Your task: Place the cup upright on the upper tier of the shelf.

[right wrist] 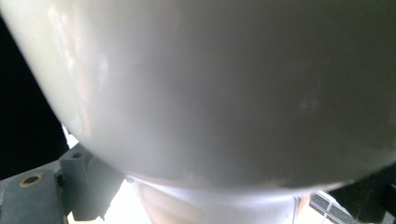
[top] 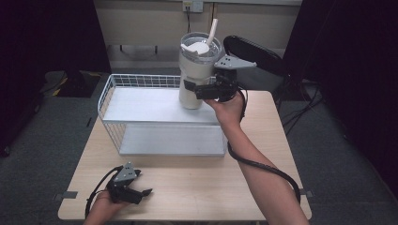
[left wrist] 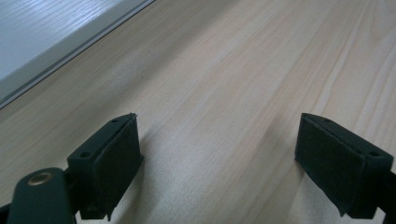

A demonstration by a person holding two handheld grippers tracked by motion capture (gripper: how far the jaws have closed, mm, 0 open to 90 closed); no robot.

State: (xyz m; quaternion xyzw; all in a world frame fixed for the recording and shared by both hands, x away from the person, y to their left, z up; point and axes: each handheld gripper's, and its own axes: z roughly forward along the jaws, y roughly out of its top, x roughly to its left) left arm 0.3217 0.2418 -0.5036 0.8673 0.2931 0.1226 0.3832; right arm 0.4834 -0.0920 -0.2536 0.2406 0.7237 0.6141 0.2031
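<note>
A tall cream tumbler [top: 195,65] with a clear lid and a white straw [top: 212,30] stands upright at the back right of a white wire rack's top shelf [top: 141,105]. I cannot tell whether its base touches the shelf. My right gripper [top: 193,90] comes in from the right and is shut on the tumbler's lower body. The right gripper view has the tumbler's wall [right wrist: 210,84] pressed close between the jaws of that gripper [right wrist: 224,196]. My left gripper [top: 143,193] rests open on the wooden table [top: 197,183] at the front left, with nothing between its pads [left wrist: 116,163].
The rack has a lower shelf [top: 173,140] open toward me; its edge shows as a pale board [left wrist: 42,32] in the left gripper view. A black chair [top: 253,51] stands behind the table's far right corner. Bare wood lies between the rack and the front edge.
</note>
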